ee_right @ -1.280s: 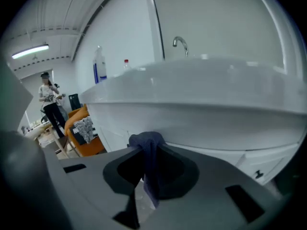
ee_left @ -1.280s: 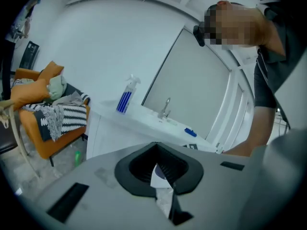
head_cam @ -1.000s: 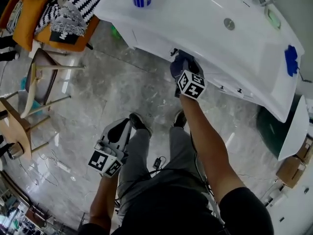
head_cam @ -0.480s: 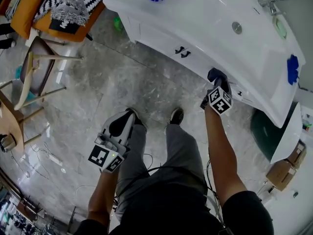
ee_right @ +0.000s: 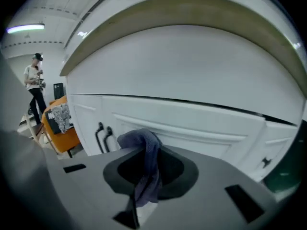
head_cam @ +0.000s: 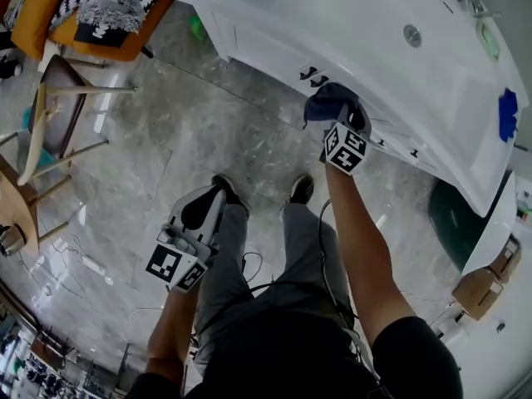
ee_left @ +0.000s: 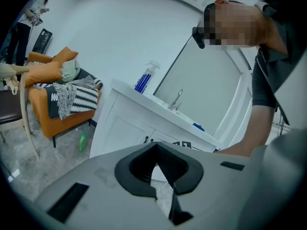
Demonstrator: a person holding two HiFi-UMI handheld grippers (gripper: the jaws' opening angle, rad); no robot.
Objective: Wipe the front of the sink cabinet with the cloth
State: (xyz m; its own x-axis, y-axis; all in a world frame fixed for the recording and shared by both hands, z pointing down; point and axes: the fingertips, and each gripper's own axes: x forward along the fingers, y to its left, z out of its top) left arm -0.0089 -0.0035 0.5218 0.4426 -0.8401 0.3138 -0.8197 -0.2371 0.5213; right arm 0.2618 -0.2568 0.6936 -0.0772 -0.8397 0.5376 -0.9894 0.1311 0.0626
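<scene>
- The right gripper [head_cam: 336, 116] is raised to the front of the white sink cabinet [head_cam: 268, 46], under the rim of the white countertop.
- Its jaws are clamped on a dark blue-grey cloth [ee_right: 146, 153]. The cloth bunches over the jaw tips and hangs down between them.
- In the head view the cloth [head_cam: 326, 100] sits at the cabinet front, just right of the pair of black door handles [head_cam: 313, 75]. Whether it touches the panel cannot be told.
- In the right gripper view the same handles [ee_right: 103, 136] stand left of the cloth, with a recessed white drawer panel [ee_right: 192, 123] behind it.
- The left gripper [head_cam: 202, 209] hangs low by the person's left leg, well apart from the cabinet, over the grey marble floor [head_cam: 208, 140].
- Its jaws are together with nothing between them [ee_left: 160, 178].
- A blue spray bottle [ee_left: 143, 80] stands on the countertop, and an orange armchair [ee_left: 53, 114] is off to the left.
</scene>
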